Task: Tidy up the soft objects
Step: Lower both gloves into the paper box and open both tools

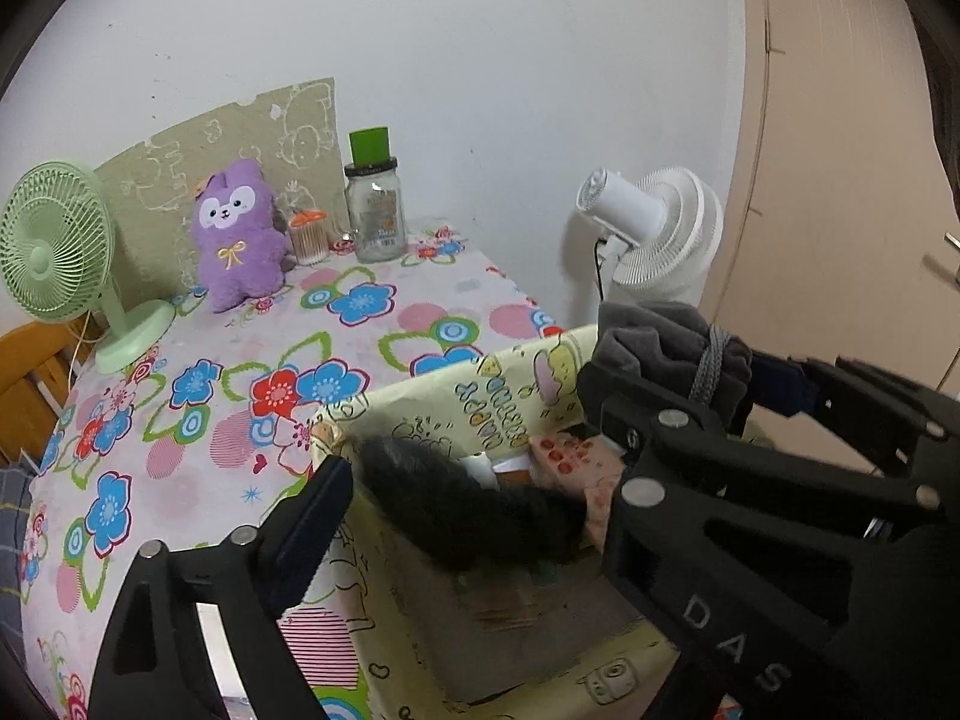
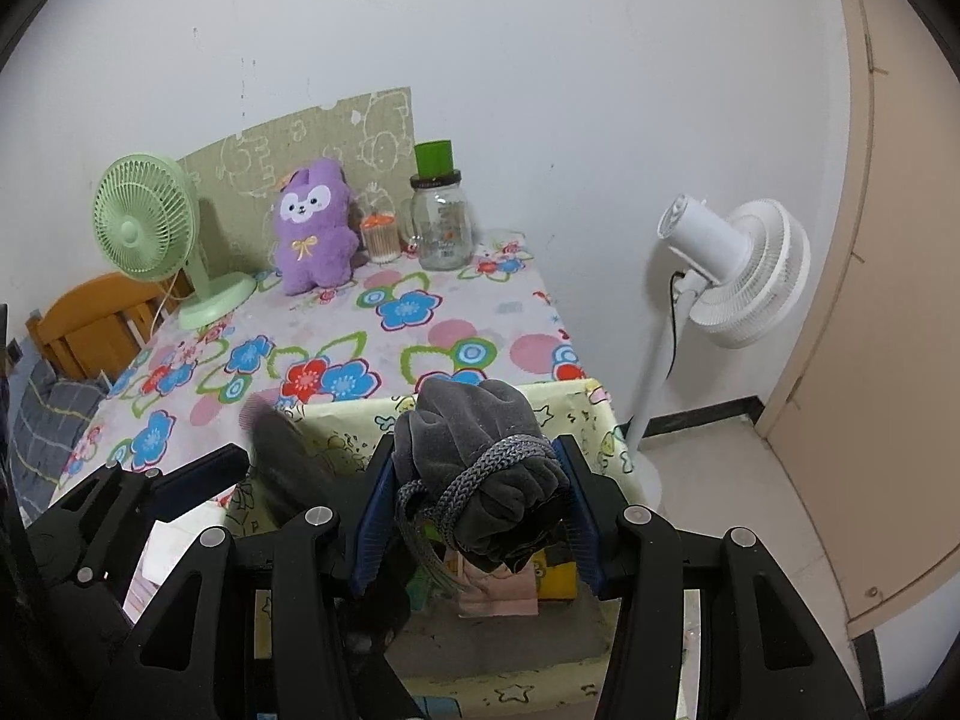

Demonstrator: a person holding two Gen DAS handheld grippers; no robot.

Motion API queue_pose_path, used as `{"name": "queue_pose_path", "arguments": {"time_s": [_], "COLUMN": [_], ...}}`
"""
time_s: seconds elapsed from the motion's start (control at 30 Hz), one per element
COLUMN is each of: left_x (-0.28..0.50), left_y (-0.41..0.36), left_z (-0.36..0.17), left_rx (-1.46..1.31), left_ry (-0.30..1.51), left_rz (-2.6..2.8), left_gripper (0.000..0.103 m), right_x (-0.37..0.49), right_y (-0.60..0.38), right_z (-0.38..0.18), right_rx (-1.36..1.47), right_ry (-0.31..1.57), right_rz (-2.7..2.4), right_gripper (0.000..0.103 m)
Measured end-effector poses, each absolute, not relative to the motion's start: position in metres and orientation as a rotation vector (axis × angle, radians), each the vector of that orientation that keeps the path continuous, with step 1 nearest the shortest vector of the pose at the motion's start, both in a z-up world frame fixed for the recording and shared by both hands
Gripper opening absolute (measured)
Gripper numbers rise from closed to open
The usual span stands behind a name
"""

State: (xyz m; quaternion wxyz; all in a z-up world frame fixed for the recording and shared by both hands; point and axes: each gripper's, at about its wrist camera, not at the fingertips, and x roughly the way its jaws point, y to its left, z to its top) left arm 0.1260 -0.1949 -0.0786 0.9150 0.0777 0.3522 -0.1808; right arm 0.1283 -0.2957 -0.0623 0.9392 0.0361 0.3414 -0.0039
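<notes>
Grey bundle [image 2: 480, 468] sits clamped in my right gripper [image 2: 477, 516] over the box [image 2: 498, 405]; my left gripper [image 1: 468, 480] gapes around a dark furry piece [image 1: 474, 510].

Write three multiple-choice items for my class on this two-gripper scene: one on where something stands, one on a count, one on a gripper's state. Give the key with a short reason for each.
1. Where does the purple plush toy stand?
A. Inside the yellow box
B. On the floral tablecloth, at the back by the wall
C. On the floor beside the white fan

2. How many fans are in view?
A. One
B. Two
C. Three

3. What is the right gripper doing?
A. Clamping a grey bundle tied with cord
B. Standing open with nothing between its pads
C. Gripping the glass jar

Key:
1 B: the toy sits on the floral tablecloth between the green fan and the glass jar.
2 B: only the green fan and the white fan show.
3 A: its blue pads press both sides of the grey bundle above the yellow box.
</notes>
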Motion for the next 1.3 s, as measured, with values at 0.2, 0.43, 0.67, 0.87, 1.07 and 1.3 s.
{"name": "queue_pose_path", "arguments": {"time_s": [0.2,0.43,0.67,0.87,1.07,1.3], "left_x": [0.126,0.126,0.122,0.109,0.094,0.08], "left_y": [-0.193,-0.19,-0.184,-0.171,-0.156,-0.138], "left_z": [-0.085,-0.084,-0.079,-0.069,-0.059,-0.049], "left_rx": [0.161,0.169,0.153,0.128,0.122,0.12], "left_ry": [0.749,0.743,0.742,0.72,0.685,0.655], "left_rz": [-0.392,-0.372,-0.366,-0.362,-0.347,-0.337], "left_gripper": [0.098,0.098,0.098,0.098,0.098,0.098], "right_x": [0.134,0.13,0.123,0.108,0.093,0.078], "right_y": [-0.291,-0.291,-0.285,-0.269,-0.254,-0.236], "right_z": [-0.068,-0.066,-0.062,-0.054,-0.044,-0.035], "right_rx": [0.053,0.062,0.056,0.035,0.031,0.035], "right_ry": [0.7,0.664,0.665,0.647,0.626,0.608], "right_rz": [0.003,-0.009,-0.014,-0.004,-0.007,-0.01], "right_gripper": [0.064,0.085,0.085,0.091,0.095,0.097]}}
